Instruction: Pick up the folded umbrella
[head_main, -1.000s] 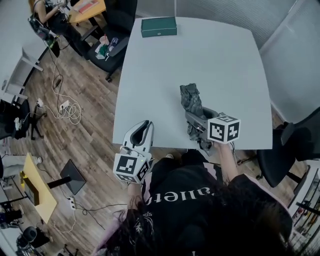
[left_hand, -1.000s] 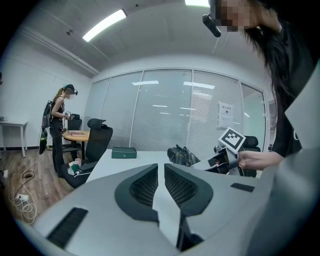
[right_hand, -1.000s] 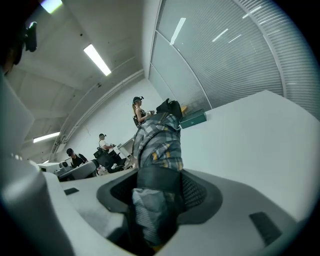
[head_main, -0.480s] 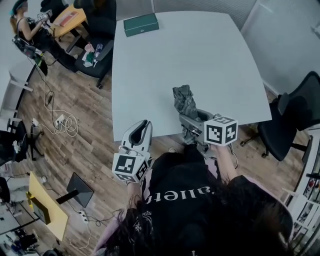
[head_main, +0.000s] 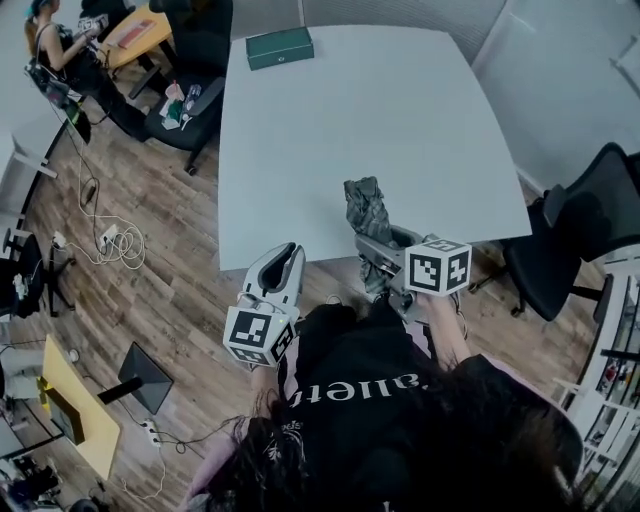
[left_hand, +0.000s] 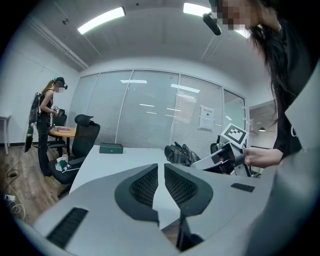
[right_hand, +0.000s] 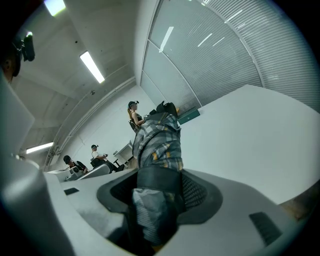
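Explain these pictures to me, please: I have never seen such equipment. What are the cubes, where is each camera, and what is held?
No robot here: a person holds a gripper in each hand, and the patterned cubes are parts of them. The head view looks down from a camera on the person's head; each gripper view comes from a camera riding on that gripper. On the table lies a green box, at the far edge. The right gripper is shut on the folded umbrella. The left gripper is empty, its jaws almost together.
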